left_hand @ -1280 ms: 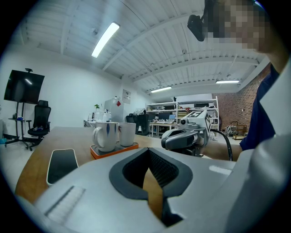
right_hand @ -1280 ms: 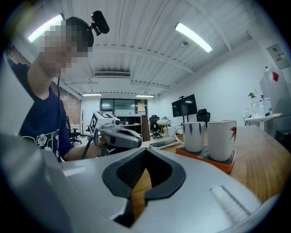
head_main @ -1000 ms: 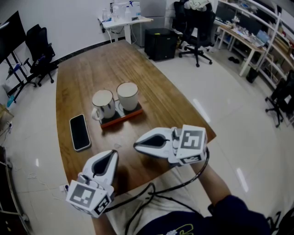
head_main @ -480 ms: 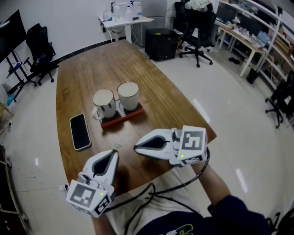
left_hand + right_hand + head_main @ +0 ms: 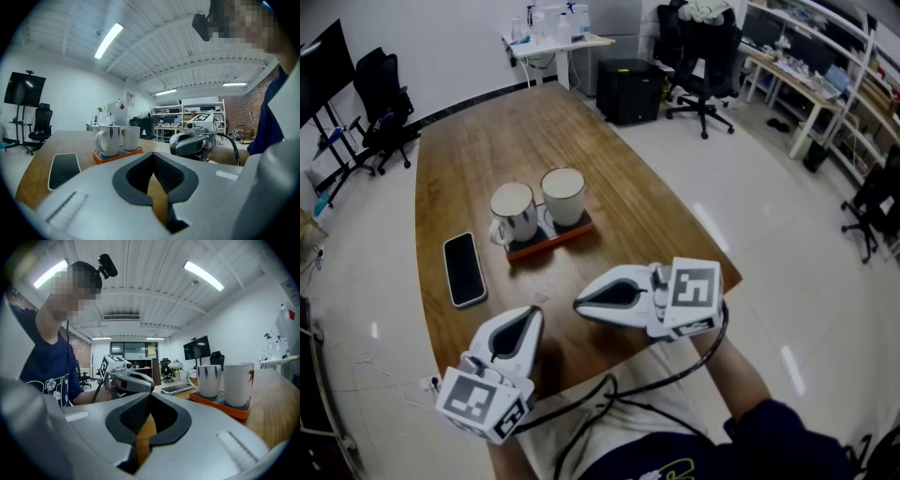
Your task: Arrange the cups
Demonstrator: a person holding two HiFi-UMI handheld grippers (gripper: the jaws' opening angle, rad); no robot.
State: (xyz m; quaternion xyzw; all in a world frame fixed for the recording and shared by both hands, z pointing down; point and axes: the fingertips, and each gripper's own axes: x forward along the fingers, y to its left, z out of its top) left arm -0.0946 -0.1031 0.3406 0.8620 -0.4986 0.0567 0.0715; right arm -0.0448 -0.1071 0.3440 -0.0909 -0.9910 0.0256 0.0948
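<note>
Two white mugs stand side by side on an orange tray point(image 5: 553, 241) in the middle of the wooden table. The left mug point(image 5: 513, 212) has blue marks and its handle points left; the right mug point(image 5: 563, 196) stands beside it. Both grippers hover over the table's near edge, well short of the tray. My left gripper point(image 5: 532, 313) is shut and empty. My right gripper point(image 5: 577, 299) is shut too, with nothing in it, and points left. The left gripper view shows the mugs point(image 5: 108, 139) ahead and the right gripper point(image 5: 194, 140) to the side.
A black phone point(image 5: 464, 269) lies flat on the table, left of the tray. Office chairs point(image 5: 703, 56), desks and a black cabinet point(image 5: 626, 89) stand beyond the table's far end. Cables trail from both grippers toward the person.
</note>
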